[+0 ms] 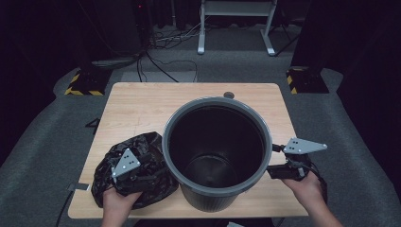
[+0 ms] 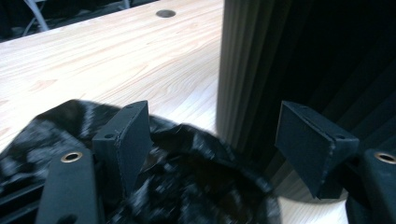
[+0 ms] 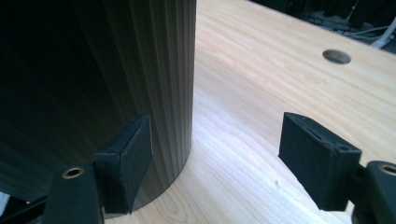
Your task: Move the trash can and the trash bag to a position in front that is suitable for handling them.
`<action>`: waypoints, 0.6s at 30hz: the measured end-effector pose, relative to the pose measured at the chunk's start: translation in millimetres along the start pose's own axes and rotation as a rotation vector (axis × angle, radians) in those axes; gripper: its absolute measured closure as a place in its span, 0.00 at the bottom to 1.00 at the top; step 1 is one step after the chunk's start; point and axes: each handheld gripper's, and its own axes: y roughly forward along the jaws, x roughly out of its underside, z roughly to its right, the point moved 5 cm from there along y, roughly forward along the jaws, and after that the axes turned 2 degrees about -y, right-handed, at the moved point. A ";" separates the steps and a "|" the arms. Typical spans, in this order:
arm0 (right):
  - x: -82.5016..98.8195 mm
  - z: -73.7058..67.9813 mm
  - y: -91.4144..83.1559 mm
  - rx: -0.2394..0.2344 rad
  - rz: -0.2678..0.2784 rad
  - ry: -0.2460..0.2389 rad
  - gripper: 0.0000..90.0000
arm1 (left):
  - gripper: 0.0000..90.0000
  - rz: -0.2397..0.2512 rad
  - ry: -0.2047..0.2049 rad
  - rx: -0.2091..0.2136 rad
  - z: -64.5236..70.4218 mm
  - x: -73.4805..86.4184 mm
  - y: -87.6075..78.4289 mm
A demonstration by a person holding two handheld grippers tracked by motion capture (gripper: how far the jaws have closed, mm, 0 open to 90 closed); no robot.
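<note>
Lining the bin: both grippers spread, nothing held.

Left gripper (image 1: 137, 172) hovers over the crumpled black bag (image 1: 151, 146) at the near-left table (image 1: 142, 101) edge; right gripper (image 1: 279, 166) flanks the empty grey bin (image 1: 216, 142) mid-table. Next, I judge: pinch the bag's rim and lift. No readable writing.

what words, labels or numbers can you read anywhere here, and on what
None: no readable text in any view.
Grey ribbed plastic bin: no label or brand shows.
Crumpled black plastic bag: glossy, unprinted.
Light wooden table: bare grain and a round cable hole.
Grey three-cornered plates on the left gripper and right gripper: small holes, no lettering.
Yellow-and-black striped floor blocks: hazard stripes, no words.
</note>
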 end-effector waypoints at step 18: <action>-51.0 22.8 -54.7 -0.051 0.084 -0.003 0.27 | 0.29 0.010 0.024 0.019 -9.2 6.0 -5.3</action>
